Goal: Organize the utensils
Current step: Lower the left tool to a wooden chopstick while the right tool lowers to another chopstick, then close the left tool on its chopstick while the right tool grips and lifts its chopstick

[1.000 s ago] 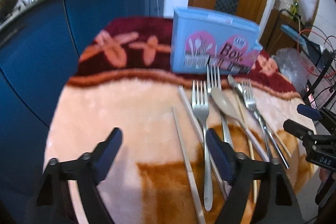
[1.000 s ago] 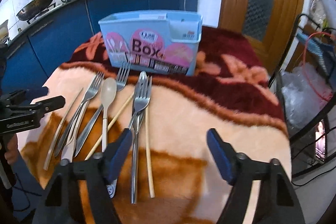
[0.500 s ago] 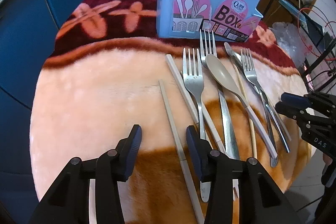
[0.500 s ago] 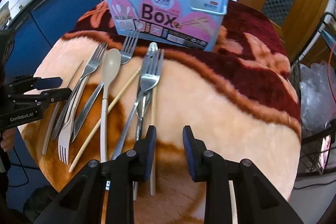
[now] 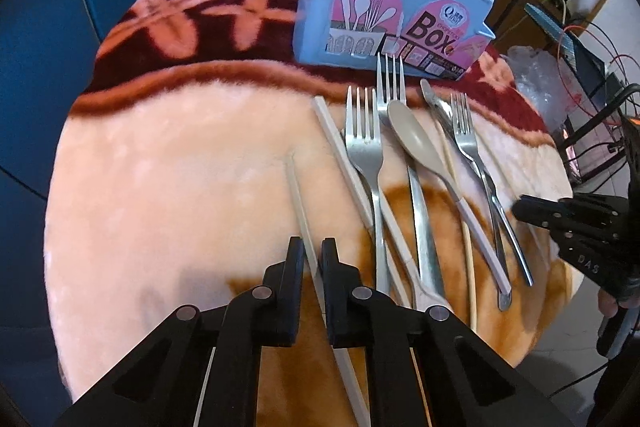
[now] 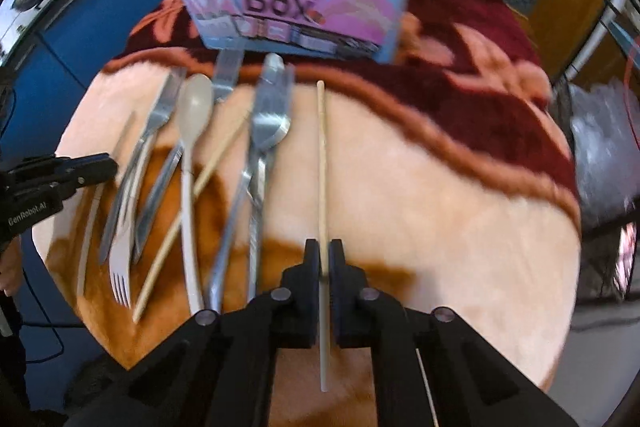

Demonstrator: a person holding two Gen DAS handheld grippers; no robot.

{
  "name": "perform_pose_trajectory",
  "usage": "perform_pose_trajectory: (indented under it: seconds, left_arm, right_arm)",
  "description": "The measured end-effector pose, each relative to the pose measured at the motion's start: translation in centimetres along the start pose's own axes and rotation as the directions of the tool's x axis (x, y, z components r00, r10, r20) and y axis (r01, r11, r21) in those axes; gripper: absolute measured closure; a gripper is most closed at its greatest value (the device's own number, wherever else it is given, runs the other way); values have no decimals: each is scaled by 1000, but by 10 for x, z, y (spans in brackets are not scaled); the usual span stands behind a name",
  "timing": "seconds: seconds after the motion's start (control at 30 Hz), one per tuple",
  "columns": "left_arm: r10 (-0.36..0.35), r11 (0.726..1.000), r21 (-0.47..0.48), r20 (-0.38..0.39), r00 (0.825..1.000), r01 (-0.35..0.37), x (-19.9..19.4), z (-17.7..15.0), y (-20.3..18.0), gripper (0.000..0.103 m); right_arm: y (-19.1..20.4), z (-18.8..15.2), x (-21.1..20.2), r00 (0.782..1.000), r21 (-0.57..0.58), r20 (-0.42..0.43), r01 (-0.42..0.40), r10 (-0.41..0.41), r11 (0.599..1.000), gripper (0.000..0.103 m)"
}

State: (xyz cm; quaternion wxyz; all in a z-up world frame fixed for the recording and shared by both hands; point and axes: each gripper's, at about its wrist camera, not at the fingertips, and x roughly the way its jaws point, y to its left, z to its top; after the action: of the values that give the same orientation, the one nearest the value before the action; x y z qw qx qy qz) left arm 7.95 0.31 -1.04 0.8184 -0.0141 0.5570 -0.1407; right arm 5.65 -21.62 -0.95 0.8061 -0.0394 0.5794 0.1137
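Two chopsticks gripped, one per claw. Left gripper [image 5: 311,259] closed on pale flat chopstick [image 5: 298,195], stick running forward between pads. Right gripper [image 6: 325,259] closed on thin round chopstick [image 6: 322,163], likewise forward of pads. Neither stick seen lifted off blanket [image 5: 160,167]. Remaining forks, beige spoon [image 5: 416,143], other chopsticks lie beside claws, between them. Blue utensil box [image 5: 384,7] stands far ahead of both claws; interior hidden, contents cannot tell. Judgement: sorting just beginning, all utensils left to place.
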Motion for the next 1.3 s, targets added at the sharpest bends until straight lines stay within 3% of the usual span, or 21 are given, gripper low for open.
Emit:
perform_pose_trajectory:
  seconds: [0.17, 0.27, 0.47, 0.8, 0.9, 1.07, 1.17, 1.3]
  left_arm:
    - [13, 999, 39, -47, 999, -11, 0, -5, -5, 94]
    - [10, 999, 36, -81, 997, -7, -2, -6, -4, 90]
    - [-9, 1000, 7, -126, 992, 10, -1, -6, -3, 89]
    - [-38, 999, -7, -99, 994, 37, 1, -3, 1, 96]
    - [-72, 997, -15, -59, 996, 71, -5, -5, 2, 98]
    - [-106, 994, 41, 119, 987, 101, -38, 0, -11, 98]
    - [-137, 990, 62, 224, 965, 126, -58, 8, -19, 98]
    - [-142, 989, 88, 358, 923, 118, -77, 26, -28, 98]
  right_arm:
    - [-1, -12, -5, 998, -17, -58, 4, -5, 1000, 95]
    - [1, -6, -3, 998, -28, -69, 11, -13, 1000, 85]
    - [2, 17, 11, 996, -39, -82, 17, -20, 999, 81]
    - [-6, 41, 23, 997, -48, -77, -10, 6, 999, 83]
    - [-10, 32, 17, 1000, -63, -27, 5, -6, 998, 96]
    - [-26, 16, -10, 992, -7, 97, -78, 79, 997, 97]
    - [-33, 11, -29, 973, 18, 197, -128, 122, 992, 97]
    - [-39, 12, -56, 923, 26, 359, -159, 139, 987, 97]
